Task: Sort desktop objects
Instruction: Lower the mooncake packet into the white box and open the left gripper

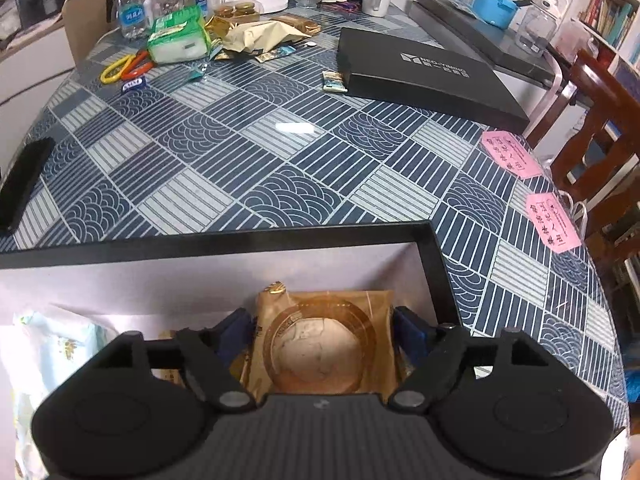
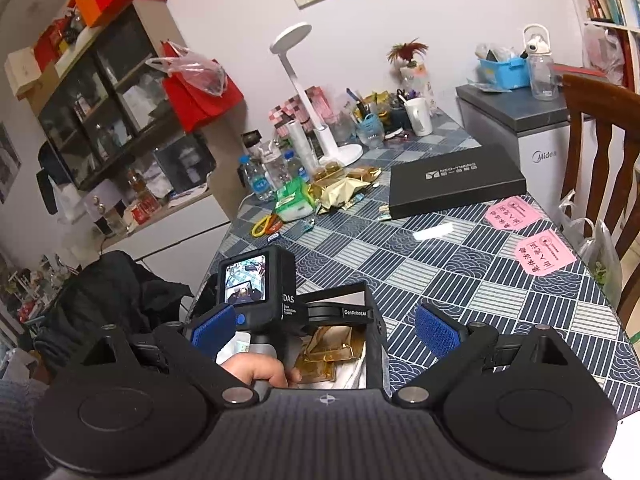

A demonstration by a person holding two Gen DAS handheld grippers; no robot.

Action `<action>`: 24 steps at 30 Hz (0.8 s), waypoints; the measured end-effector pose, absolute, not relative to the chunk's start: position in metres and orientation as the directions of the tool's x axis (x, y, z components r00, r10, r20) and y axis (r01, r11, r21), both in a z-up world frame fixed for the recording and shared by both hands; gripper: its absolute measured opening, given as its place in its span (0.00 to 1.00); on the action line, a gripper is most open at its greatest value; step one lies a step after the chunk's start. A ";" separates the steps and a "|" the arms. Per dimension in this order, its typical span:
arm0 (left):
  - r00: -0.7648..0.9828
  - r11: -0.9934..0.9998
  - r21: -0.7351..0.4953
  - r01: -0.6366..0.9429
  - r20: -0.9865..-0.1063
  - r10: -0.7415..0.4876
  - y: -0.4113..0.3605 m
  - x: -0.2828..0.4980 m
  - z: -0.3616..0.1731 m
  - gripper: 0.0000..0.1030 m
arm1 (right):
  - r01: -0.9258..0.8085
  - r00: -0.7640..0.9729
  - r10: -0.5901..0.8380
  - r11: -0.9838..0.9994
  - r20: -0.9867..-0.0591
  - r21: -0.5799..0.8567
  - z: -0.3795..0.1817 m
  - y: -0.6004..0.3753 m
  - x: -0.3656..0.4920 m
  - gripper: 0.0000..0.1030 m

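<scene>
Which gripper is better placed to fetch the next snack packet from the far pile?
Right. The right gripper is open, empty and faces the gold snack packets; the left gripper is down inside the black box over a wrapped round pastry.

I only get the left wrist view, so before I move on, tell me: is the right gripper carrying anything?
Observer: No. The right gripper is open, with nothing between its fingers.
Operator: What is that white round base at the far end of the table?
Observer: A white desk lamp with a tall arm and a disc head.
Operator: And the grey top on the far right?
Observer: It is the top of a white Midea fridge.
</scene>
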State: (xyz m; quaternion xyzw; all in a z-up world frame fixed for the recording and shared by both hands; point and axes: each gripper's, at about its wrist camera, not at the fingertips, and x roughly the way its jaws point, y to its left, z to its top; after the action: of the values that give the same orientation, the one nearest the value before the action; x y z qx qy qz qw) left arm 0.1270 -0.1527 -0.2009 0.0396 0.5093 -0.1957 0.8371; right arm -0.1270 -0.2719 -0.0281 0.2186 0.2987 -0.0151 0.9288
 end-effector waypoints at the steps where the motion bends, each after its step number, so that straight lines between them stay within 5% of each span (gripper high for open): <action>1: 0.405 0.921 -0.140 0.364 -0.866 -0.292 -0.152 0.127 -0.201 0.90 | 0.159 0.820 0.102 0.904 -0.564 0.396 -0.028 -0.272 -0.127 0.94; 15: 0.444 0.912 -0.255 0.322 -0.810 -0.383 -0.121 0.131 -0.173 0.91 | 0.152 0.818 0.105 0.908 -0.565 0.389 -0.028 -0.272 -0.124 0.94; 24: 0.476 0.944 -0.276 0.183 -0.815 -0.331 -0.062 0.126 -0.147 0.93 | 0.113 0.811 0.140 0.916 -0.569 0.386 -0.028 -0.263 -0.112 0.94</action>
State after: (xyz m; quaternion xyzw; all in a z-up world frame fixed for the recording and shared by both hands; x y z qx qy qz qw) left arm 0.1259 -0.0618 -0.1474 -0.0752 0.4895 -0.1501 0.8557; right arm -0.1120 -0.2627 -0.0276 0.2053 0.3076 0.0071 0.9291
